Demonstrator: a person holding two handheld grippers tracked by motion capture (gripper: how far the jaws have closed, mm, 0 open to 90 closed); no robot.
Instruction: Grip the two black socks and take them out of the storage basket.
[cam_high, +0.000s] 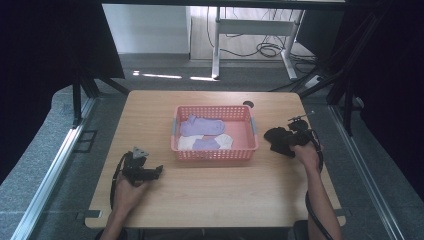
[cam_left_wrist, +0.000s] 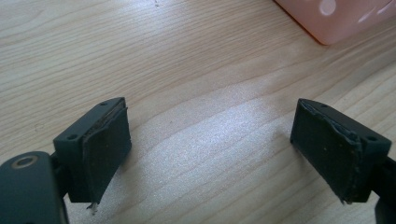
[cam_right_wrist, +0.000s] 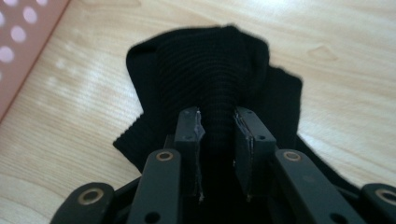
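A black ribbed sock (cam_right_wrist: 210, 60) lies bunched on the wooden table (cam_high: 210, 190), to the right of a pink basket (cam_high: 215, 155). My right gripper (cam_right_wrist: 217, 114) is shut on a raised fold of this sock, the pads pinching it from both sides. In the high view the right gripper (cam_high: 287, 141) points left toward the basket, with the sock (cam_high: 275, 137) at its tip. My left gripper (cam_left_wrist: 211, 109) is open, its jaws wide apart over bare wood with nothing between them. It rests at the left front of the table (cam_high: 150, 172).
The basket holds purple socks (cam_high: 202, 126) and white socks (cam_high: 187, 142). A corner of the basket (cam_left_wrist: 336, 23) lies ahead of the left gripper, and its perforated wall (cam_right_wrist: 14, 56) stands left of the right gripper. A dark round hole (cam_high: 248, 104) sits behind the basket.
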